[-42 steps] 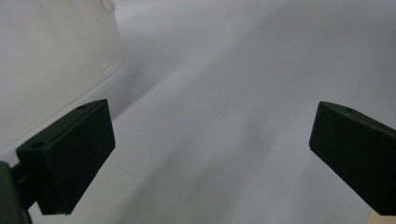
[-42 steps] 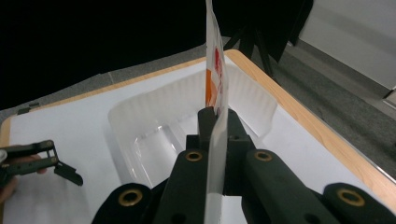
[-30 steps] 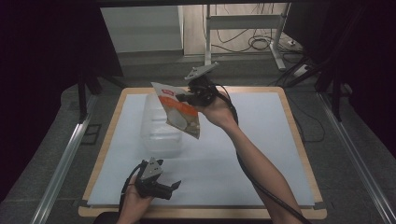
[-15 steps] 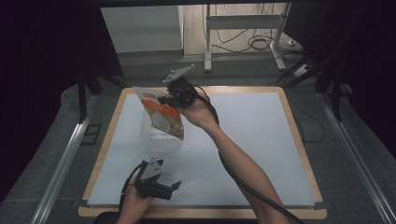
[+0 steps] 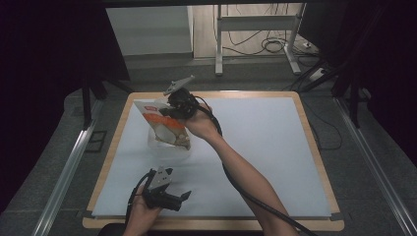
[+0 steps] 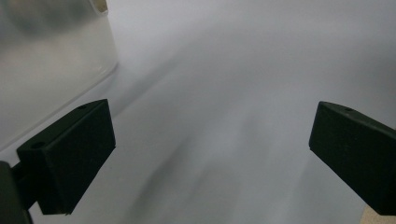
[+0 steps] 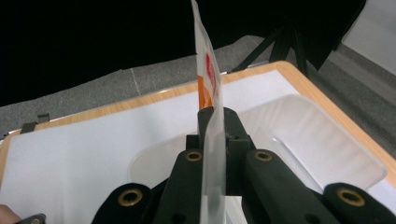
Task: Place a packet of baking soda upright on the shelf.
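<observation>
- Right gripper (image 5: 173, 109) is being held clenched on a snack pouch (image 5: 166, 127); in the right gripper view the pouch (image 7: 208, 84) is being pinched edge-on between the jaws.
- Pouch is being held above a clear plastic container (image 5: 169, 145), near the far left corner of the desk (image 5: 275, 147).
- Left gripper (image 5: 183, 198) is being kept released at the near edge of the desk, nothing between its jaws.
- Container wall (image 6: 51, 70) is being seen just beside the left jaw in the left gripper view.
</observation>
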